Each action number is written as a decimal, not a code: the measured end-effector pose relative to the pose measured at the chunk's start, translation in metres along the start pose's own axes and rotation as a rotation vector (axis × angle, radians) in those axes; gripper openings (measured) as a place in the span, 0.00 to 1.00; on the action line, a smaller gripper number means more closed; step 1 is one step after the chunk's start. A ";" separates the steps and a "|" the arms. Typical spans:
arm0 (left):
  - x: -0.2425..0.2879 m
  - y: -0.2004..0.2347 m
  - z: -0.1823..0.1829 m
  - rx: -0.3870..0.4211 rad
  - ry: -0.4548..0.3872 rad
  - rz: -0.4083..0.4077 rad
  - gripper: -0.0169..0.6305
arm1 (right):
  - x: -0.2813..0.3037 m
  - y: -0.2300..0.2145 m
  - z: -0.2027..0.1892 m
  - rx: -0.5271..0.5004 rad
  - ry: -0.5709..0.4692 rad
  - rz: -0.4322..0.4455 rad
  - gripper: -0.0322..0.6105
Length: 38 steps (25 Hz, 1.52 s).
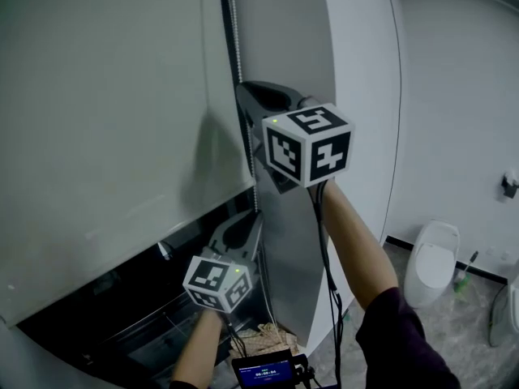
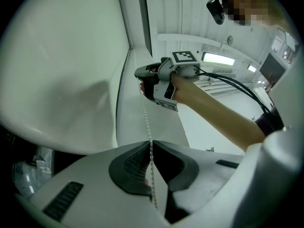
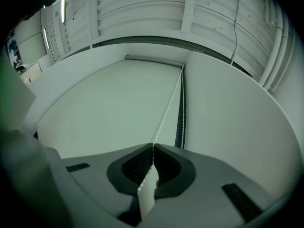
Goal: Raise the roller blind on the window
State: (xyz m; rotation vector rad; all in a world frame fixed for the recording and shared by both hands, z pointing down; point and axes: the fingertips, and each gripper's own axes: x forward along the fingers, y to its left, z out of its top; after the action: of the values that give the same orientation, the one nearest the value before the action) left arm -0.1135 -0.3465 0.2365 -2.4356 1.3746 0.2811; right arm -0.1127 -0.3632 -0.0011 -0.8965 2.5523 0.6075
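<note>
The pale grey roller blind covers most of the window, its bottom edge slanting across the head view above the dark glass. A white bead chain hangs along the blind's right edge. My right gripper is shut on the chain higher up; in its own view the bead chain runs from the right gripper up to the blind's top roller. Lower down, my left gripper is also shut on it. From the left gripper the bead chain rises to the right gripper.
A white wall pier stands just right of the chain. A toilet and a brush are on the floor at the right. A small screen device hangs below my arms. A second chain strand runs beside the dark window frame.
</note>
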 end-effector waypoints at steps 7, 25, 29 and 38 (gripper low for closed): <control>-0.004 0.028 0.082 -0.011 -0.155 0.016 0.06 | -0.021 -0.004 -0.001 -0.007 -0.027 -0.024 0.07; 0.087 0.049 0.195 0.063 -0.149 0.055 0.09 | -0.115 0.078 -0.169 0.083 0.182 0.034 0.07; 0.082 0.050 0.195 0.075 -0.187 0.084 0.06 | -0.115 0.077 -0.170 0.095 0.176 0.032 0.07; 0.045 0.050 0.177 0.112 -0.193 0.105 0.05 | -0.082 0.017 -0.052 0.319 -0.077 0.094 0.17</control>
State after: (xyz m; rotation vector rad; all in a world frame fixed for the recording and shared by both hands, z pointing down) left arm -0.1353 -0.3396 0.0486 -2.1867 1.3960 0.4395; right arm -0.0740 -0.3371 0.0856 -0.6345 2.5347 0.2431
